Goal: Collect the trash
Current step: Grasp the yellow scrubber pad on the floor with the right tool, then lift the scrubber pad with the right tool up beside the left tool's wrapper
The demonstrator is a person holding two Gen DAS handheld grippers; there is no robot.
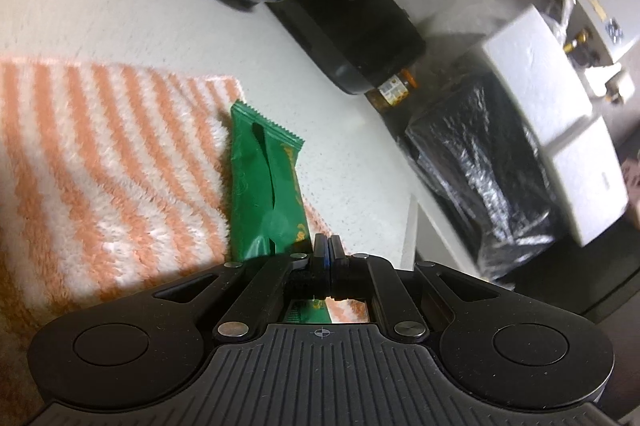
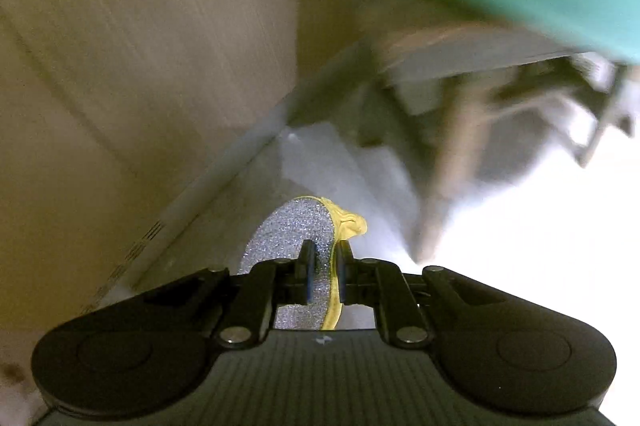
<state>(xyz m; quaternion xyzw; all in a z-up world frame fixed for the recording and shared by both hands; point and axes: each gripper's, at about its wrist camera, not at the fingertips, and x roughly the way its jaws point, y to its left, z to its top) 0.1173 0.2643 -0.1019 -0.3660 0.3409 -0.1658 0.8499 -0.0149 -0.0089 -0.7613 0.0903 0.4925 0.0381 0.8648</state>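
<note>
Pale speckled countertop (image 1: 100,5) runs under the left wrist view, partly covered by an orange-striped towel (image 1: 100,165). On the towel's edge lies a green wrapper (image 1: 268,185), stretching toward 12 o'clock from the left gripper (image 1: 327,246), whose jaws are closed together just beside the wrapper's near end; whether they pinch any of it cannot be told. At 2 o'clock a black-lined bin (image 1: 488,185) stands off the counter edge, probably the drop point. The right gripper (image 2: 323,258) clamps a silver-and-yellow scrap (image 2: 296,226) over blurred floor (image 2: 520,246), likely carrying it away.
</note>
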